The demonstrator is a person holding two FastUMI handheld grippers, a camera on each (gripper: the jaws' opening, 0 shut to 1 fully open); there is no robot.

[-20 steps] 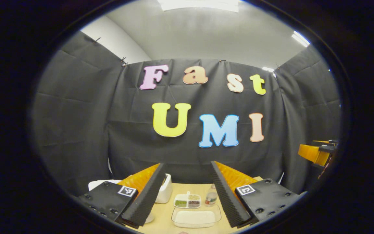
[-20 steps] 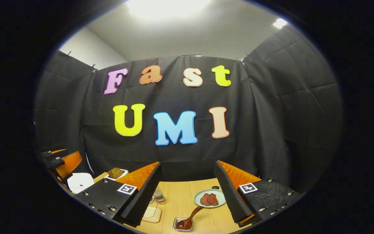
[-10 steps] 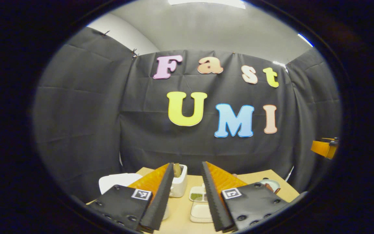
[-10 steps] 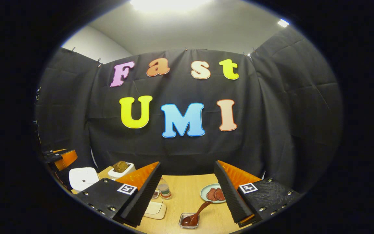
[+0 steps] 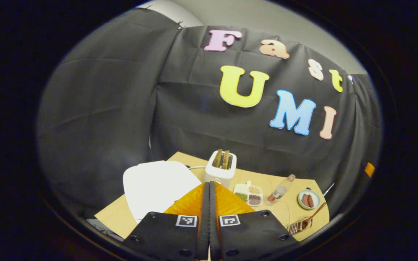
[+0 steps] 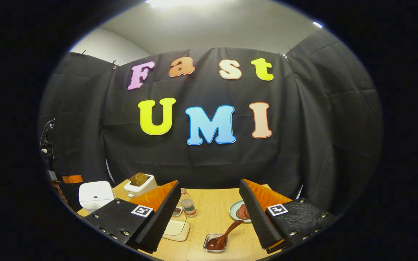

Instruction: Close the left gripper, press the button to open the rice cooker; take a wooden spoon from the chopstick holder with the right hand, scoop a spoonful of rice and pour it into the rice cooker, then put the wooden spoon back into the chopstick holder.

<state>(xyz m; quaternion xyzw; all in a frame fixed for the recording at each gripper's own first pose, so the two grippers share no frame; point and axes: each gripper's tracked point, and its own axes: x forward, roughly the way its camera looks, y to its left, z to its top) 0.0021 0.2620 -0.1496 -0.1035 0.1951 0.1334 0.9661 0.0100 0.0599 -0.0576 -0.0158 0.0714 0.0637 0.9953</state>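
In the left gripper view my left gripper (image 5: 209, 184) is shut, its fingers pressed together with nothing between them, above the table and just right of the white rice cooker (image 5: 158, 185), whose lid is down. The wooden spoon (image 5: 316, 213) leans in the chopstick holder (image 5: 298, 226) at the far right. In the right gripper view my right gripper (image 6: 209, 183) stands open and empty over the table. The wooden spoon (image 6: 225, 235) rests bowl-down in the small clear chopstick holder (image 6: 214, 243) between its fingers. The rice container (image 6: 175, 228) lies partly behind the left finger. The rice cooker (image 6: 94, 194) is at far left.
On the wooden table (image 6: 212, 214) stand a white toaster (image 5: 221, 166) with bread, a divided grain tray (image 5: 249, 194), a small bottle (image 6: 187, 204) and a plate of meat (image 6: 241, 212). Black cloth walls close in the back and sides.
My left gripper has gone from open to shut and tipped down toward the rice cooker. The right gripper stays open and has tilted down a little, showing more of the table.
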